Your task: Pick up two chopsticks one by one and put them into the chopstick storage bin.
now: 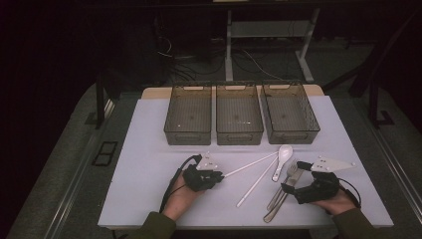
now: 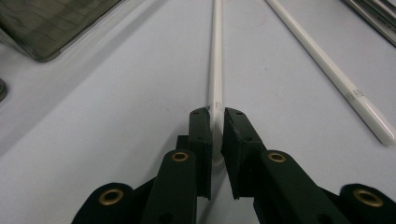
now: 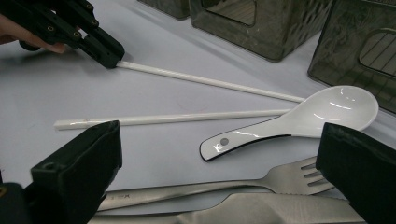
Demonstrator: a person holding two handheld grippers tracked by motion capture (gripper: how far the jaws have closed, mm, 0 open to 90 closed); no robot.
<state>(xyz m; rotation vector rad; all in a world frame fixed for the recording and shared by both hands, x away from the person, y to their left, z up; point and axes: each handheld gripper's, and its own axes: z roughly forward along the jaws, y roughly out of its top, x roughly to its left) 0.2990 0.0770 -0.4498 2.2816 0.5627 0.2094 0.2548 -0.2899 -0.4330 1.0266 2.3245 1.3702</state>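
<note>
On the white table (image 1: 149,164), my left gripper (image 1: 219,175) is shut on the near end of a white chopstick (image 1: 251,163). The left gripper view shows the chopstick (image 2: 216,56) running away from the pinched jaws (image 2: 215,119). A second white chopstick (image 1: 256,182) lies loose beside it. My right gripper (image 1: 294,177) stands wide open over a steel fork (image 3: 224,184) and knife (image 3: 252,212), holding nothing. A white spoon (image 3: 303,121) lies just beyond the fork, past the right gripper (image 3: 222,140).
Three dark, see-through bins stand in a row at the back: left (image 1: 188,115), middle (image 1: 239,115), right (image 1: 290,114). All look empty. Bare table lies left of my left hand. The table's front edge is close under both forearms.
</note>
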